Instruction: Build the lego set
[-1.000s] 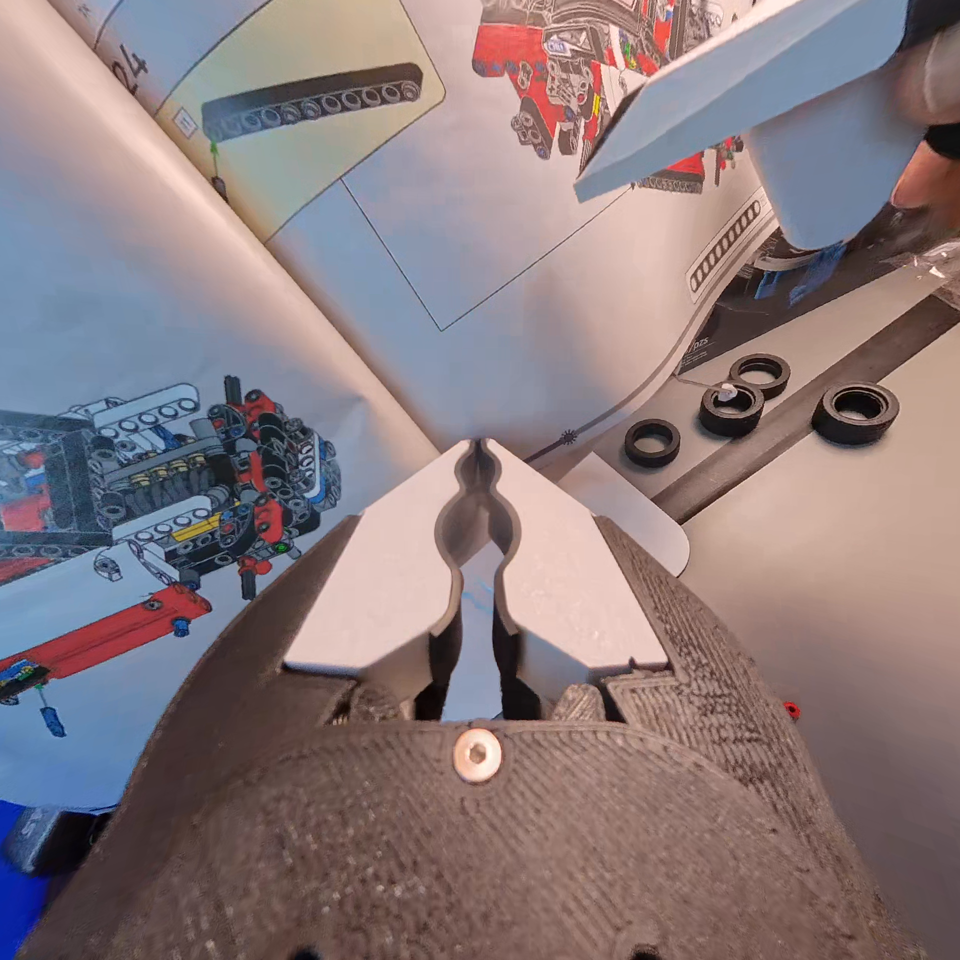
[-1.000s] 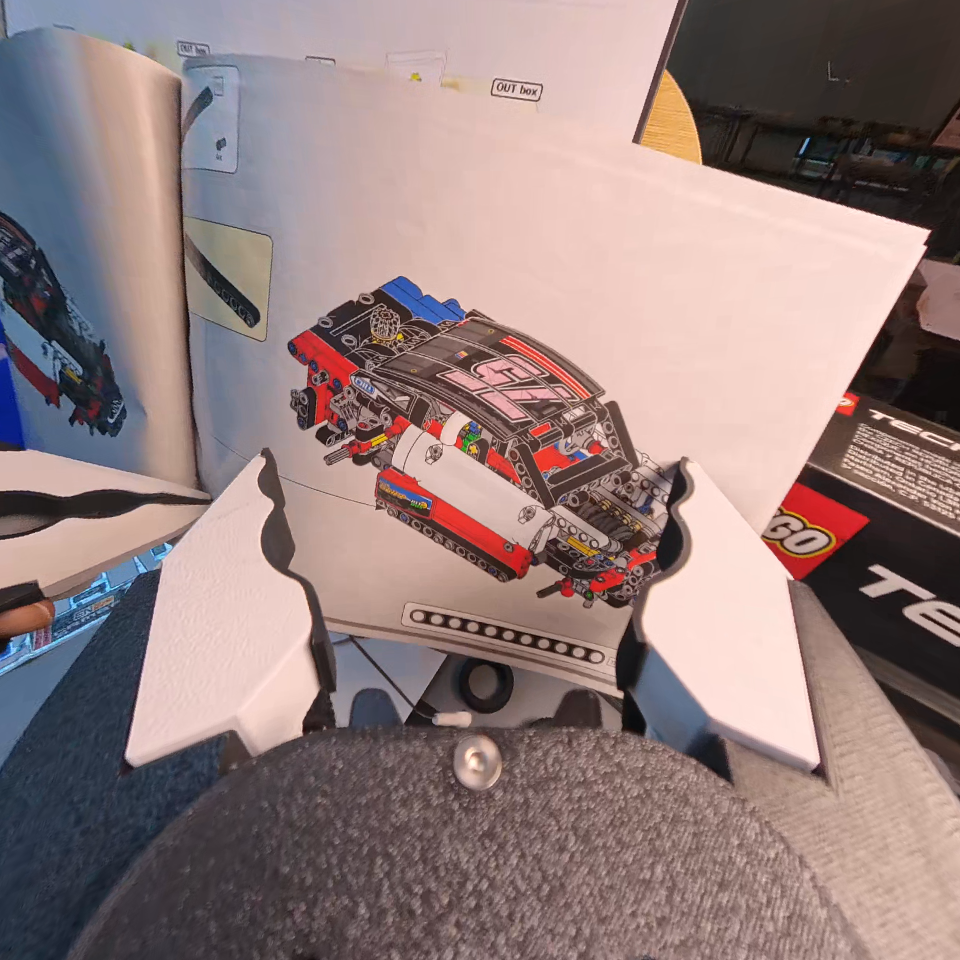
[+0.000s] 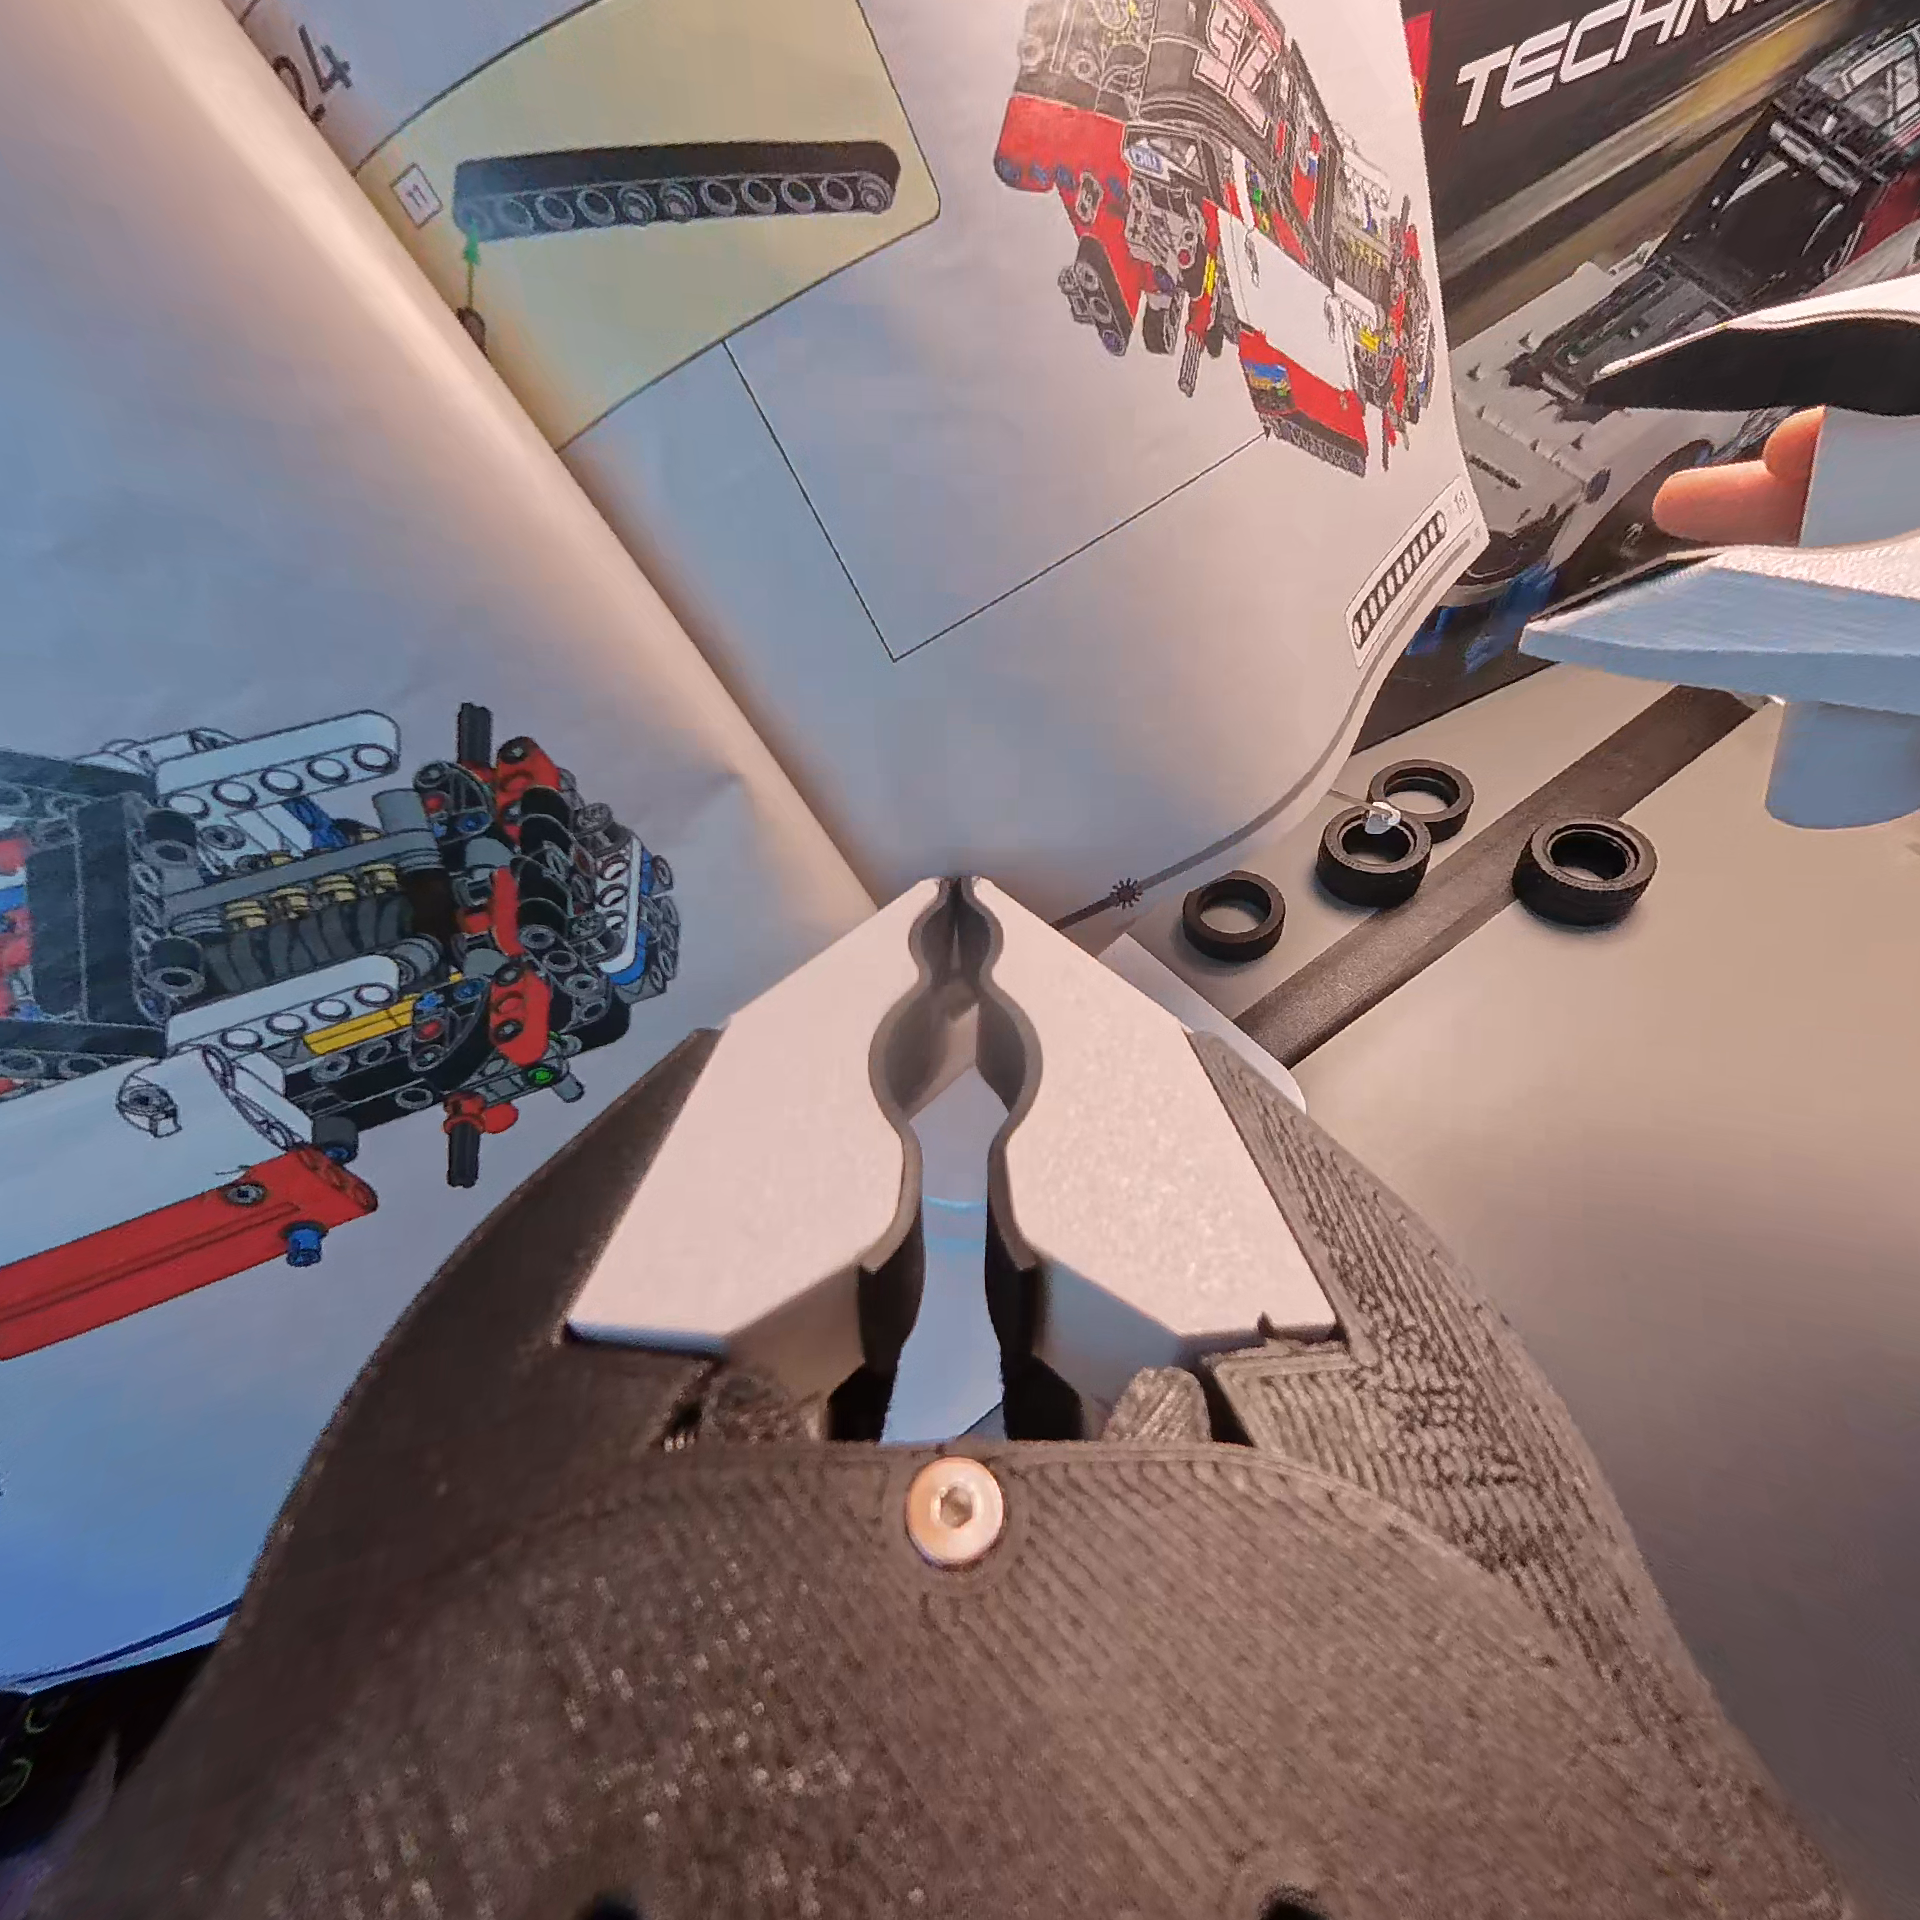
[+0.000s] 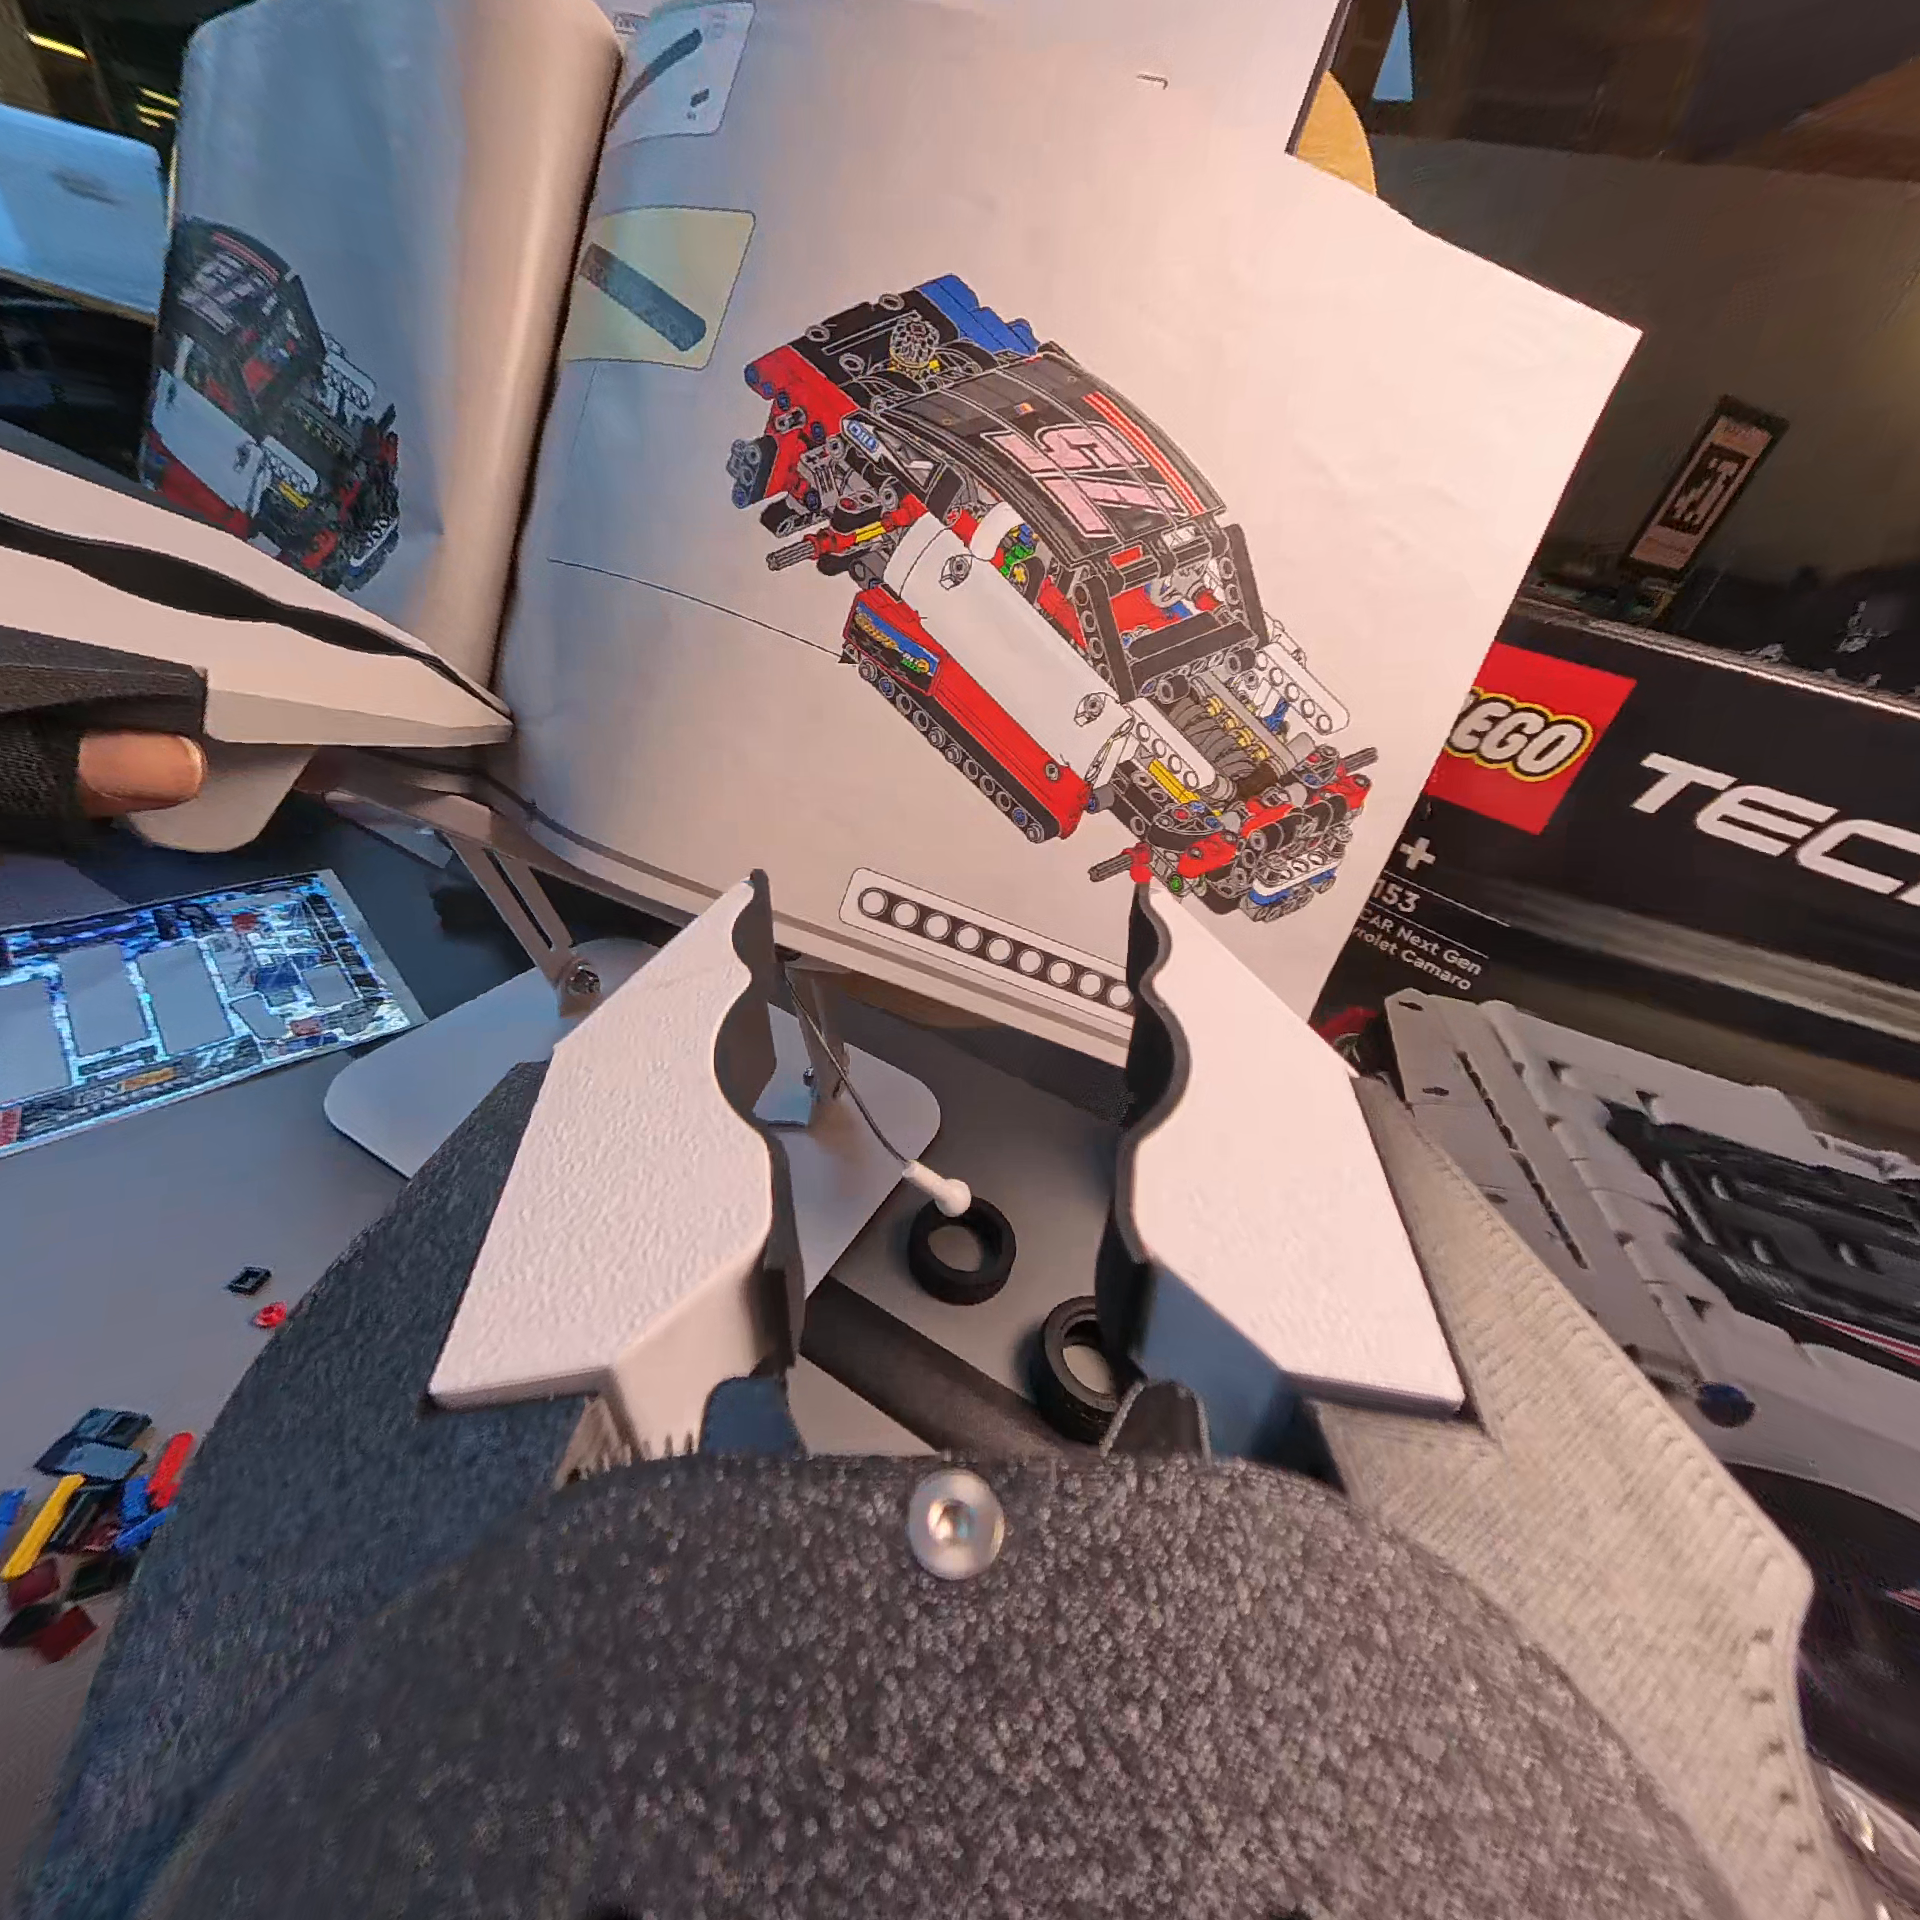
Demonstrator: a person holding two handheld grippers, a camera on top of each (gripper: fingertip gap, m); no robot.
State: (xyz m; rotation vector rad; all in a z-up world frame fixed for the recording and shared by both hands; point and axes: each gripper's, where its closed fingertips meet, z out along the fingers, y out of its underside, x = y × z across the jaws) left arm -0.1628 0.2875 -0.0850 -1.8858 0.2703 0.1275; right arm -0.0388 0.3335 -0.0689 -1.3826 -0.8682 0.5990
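The open instruction booklet (image 3: 935, 623) stands on a metal stand (image 4: 436, 1081). My left gripper (image 3: 956, 885) is shut, its tips pinched at the lower edge of the right page next to the spine; it also shows in the right wrist view (image 4: 488, 722). My right gripper (image 4: 948, 888) is open and empty, a short way in front of the page's lower edge; in the left wrist view it shows at the right (image 3: 1569, 499). Black tyres (image 3: 1371, 854) lie on the table below the booklet, two of them between my right fingers (image 4: 961, 1252).
The black set box (image 4: 1714, 790) stands to the right behind the booklet. A sticker sheet (image 4: 187, 997) lies at the left. Several loose small pieces (image 4: 83, 1496) lie at the near left. A thin cable with a white tip (image 4: 940, 1184) hangs from the stand.
My right gripper has drawn back from the page and away to the right. My left gripper has stayed shut at the booklet's lower edge.
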